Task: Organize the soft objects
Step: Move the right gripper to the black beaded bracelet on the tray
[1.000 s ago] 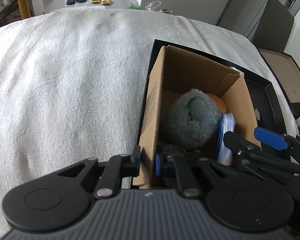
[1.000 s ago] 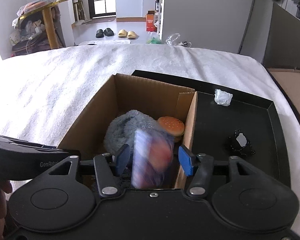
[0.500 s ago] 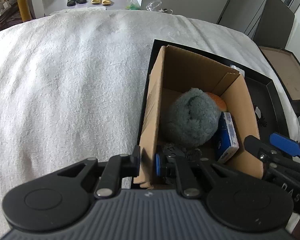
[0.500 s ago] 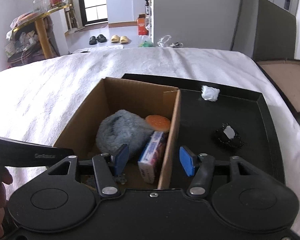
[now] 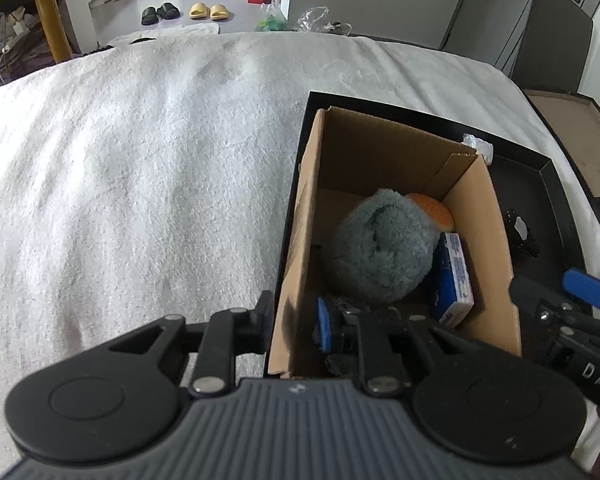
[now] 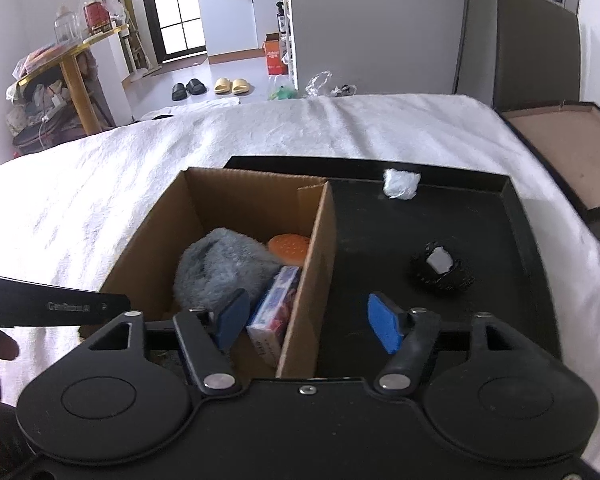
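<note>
A cardboard box (image 5: 384, 156) stands in the left part of a black tray (image 6: 476, 240) on the bed. Inside lie a grey fluffy plush (image 5: 380, 248), an orange burger toy (image 6: 288, 248) and a blue tissue pack (image 6: 274, 312), which leans on the right wall. My left gripper (image 5: 294, 318) straddles the box's near left wall. Its jaws are opening and the right pad stands off the cardboard. My right gripper (image 6: 308, 324) hangs over the box's right wall, jaws opening, with nothing gripped. It also shows as my right gripper (image 5: 560, 296) at the right edge of the left wrist view.
On the tray's bare right part lie a white crumpled wad (image 6: 400, 184) and a black frilly item with a white tag (image 6: 440, 268). A white towel-like cover (image 5: 140, 180) spreads left of the tray. A brown open case (image 6: 568, 152) stands off the bed's right side.
The tissue pack left the right gripper and now lies in the box. The right gripper has shifted right and widened. The left jaws have parted from the box wall.
</note>
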### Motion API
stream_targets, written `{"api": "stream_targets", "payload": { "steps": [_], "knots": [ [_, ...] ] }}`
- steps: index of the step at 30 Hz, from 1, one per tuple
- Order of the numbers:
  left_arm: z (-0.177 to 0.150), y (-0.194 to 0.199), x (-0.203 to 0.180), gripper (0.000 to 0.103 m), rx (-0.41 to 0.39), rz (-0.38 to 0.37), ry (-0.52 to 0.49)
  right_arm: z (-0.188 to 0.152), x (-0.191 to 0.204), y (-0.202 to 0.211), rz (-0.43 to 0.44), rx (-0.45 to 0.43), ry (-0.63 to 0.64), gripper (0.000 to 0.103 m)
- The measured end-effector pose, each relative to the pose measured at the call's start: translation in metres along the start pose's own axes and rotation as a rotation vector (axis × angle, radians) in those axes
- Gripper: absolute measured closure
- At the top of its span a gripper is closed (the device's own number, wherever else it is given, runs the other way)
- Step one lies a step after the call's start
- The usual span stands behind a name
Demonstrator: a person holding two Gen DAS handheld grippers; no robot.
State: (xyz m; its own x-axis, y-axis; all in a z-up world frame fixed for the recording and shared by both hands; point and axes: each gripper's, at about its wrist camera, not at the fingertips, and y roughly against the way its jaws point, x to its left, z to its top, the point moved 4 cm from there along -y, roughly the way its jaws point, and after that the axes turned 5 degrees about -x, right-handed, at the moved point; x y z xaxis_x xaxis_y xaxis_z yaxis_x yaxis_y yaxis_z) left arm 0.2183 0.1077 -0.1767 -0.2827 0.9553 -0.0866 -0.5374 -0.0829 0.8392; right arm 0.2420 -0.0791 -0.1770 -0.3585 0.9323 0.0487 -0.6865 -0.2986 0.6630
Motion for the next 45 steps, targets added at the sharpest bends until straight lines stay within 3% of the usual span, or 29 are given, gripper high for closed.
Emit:
{"api": "stream_targets", "payload": {
  "steps": [6,17,20,22,25,34,45],
  "knots": [
    [0.005,0.001,-0.005,0.082,-0.004,0.015,-0.009,0.004,-0.017,0.0,-0.014,-0.01,-0.018,0.029],
    [0.015,-0.001,-0.017,0.081,-0.016,0.035,-0.03,0.013,-0.05,-0.009,-0.017,-0.004,-0.058,0.028],
    [0.019,-0.004,-0.016,0.069,-0.002,0.047,-0.015,0.016,-0.06,-0.012,-0.01,-0.019,-0.069,0.022],
    [0.021,-0.005,-0.017,0.054,-0.004,0.062,-0.018,0.014,-0.065,-0.015,-0.02,-0.029,-0.067,0.019],
    [0.024,-0.006,-0.017,0.045,-0.018,0.098,-0.034,0.006,-0.074,-0.024,-0.015,-0.023,-0.091,0.019],
    [0.033,-0.024,-0.026,0.039,-0.015,0.139,-0.069,-0.012,-0.097,-0.049,-0.016,-0.029,-0.151,0.019],
    [0.05,-0.051,-0.036,0.035,0.012,0.17,-0.098,-0.01,-0.12,-0.09,-0.047,-0.004,-0.179,0.019]
  ]
}}
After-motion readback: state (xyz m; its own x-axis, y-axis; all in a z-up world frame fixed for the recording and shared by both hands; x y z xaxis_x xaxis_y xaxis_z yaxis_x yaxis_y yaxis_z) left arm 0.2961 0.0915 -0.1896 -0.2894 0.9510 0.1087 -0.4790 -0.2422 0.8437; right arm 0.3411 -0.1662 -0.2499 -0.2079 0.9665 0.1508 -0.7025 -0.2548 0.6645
